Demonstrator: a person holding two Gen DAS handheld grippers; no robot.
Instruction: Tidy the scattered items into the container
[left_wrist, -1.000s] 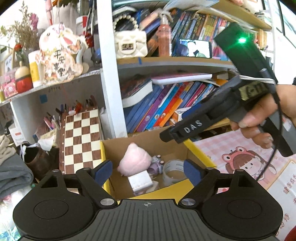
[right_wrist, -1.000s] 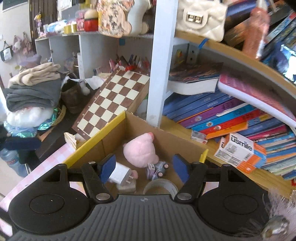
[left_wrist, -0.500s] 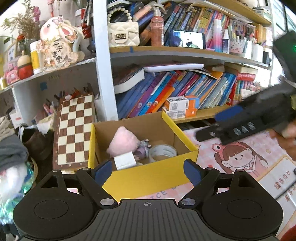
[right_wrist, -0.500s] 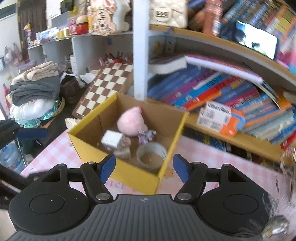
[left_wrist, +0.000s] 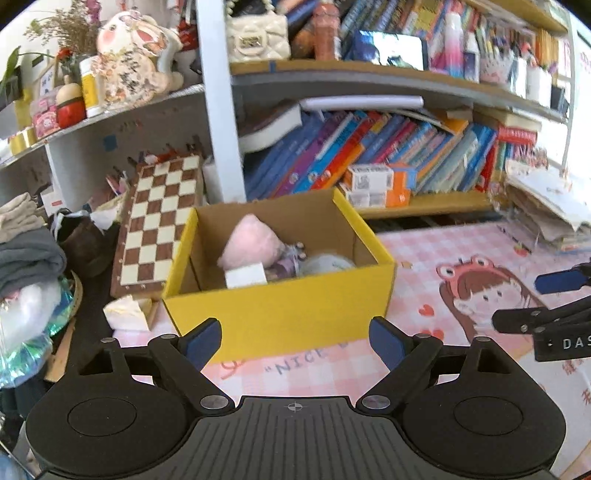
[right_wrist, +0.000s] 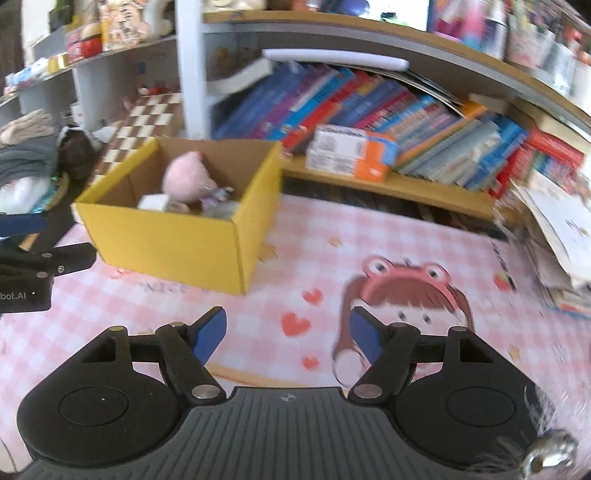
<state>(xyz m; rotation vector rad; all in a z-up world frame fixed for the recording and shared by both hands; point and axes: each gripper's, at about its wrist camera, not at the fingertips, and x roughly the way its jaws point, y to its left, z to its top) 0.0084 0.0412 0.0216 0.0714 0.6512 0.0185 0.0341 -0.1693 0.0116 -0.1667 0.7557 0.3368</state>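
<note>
A yellow cardboard box (left_wrist: 280, 314) (right_wrist: 173, 240) stands on the pink checked mat. Inside lie a pink plush (left_wrist: 251, 243) (right_wrist: 184, 177), a white block (left_wrist: 245, 276), a small purple toy (left_wrist: 286, 258) and a roll of tape (left_wrist: 325, 263). My left gripper (left_wrist: 295, 338) hovers in front of the box, its jaws opening with nothing between them. My right gripper (right_wrist: 287, 332) hangs over the mat right of the box, jaws also opening and empty. Each gripper shows at the edge of the other's view.
A bookshelf with leaning books (left_wrist: 369, 155) and an orange-white carton (right_wrist: 351, 151) runs behind the mat. A chessboard (left_wrist: 159, 221) leans left of the box, beside folded clothes (left_wrist: 26, 251). A stack of papers (right_wrist: 561, 236) lies at the right.
Both grippers have pulled back from above the box and sunk toward the mat. The right one has swung away to the right, so the box now lies at its left.
</note>
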